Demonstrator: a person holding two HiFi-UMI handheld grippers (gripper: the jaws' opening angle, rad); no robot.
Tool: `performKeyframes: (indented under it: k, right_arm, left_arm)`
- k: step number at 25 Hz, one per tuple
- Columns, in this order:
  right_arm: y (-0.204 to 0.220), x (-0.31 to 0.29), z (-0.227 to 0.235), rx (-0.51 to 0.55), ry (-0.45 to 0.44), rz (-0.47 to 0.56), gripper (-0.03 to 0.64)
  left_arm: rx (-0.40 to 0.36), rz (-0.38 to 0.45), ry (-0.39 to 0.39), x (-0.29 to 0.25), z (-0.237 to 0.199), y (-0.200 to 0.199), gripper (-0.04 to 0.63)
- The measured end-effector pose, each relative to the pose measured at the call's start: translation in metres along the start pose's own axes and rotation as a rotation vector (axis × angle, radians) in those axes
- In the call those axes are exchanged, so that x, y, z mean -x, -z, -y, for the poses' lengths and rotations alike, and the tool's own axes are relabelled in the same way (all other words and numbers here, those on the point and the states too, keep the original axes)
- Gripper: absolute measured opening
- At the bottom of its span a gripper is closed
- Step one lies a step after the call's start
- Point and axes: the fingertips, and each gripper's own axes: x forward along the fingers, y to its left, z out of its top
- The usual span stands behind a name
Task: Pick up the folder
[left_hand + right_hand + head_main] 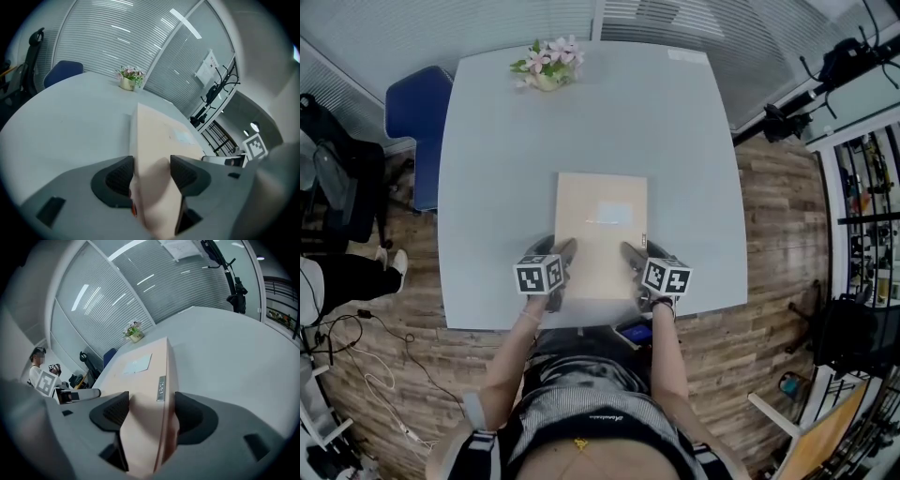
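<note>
Where wood floor (773, 234) shows, a table (497, 187) (grey) bears the folder (600, 225).

Person wears a mottled grey-and-black top (581, 384) w/ dark shoulder straps (480, 452) – plus a dark wristband (662, 302) on the right wrist. Left gripper (561, 251) and right gripper (636, 255) have matte grey moulded shells, w/ black ribbed pads (119, 176) in rounded black pockets and small rect. recesses (50, 211) further out. Each carries a white cube (540, 274) – black square markers on its faces.
</note>
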Motion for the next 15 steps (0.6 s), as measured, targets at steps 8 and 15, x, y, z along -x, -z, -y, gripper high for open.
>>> performKeyframes:
  k: [8,15]
  right_arm:
    - [-0.008,0.017,-0.012,0.004,0.017,0.033,0.293]
    - [-0.037,0.051,-0.034,0.057,0.025,0.12,0.289]
  left_arm:
    - [0.021,0.04,-0.004,0.017,0.008,-0.008,0.236]
    - [-0.016,0.112,0.02,0.044,0.03,-0.034,0.233]
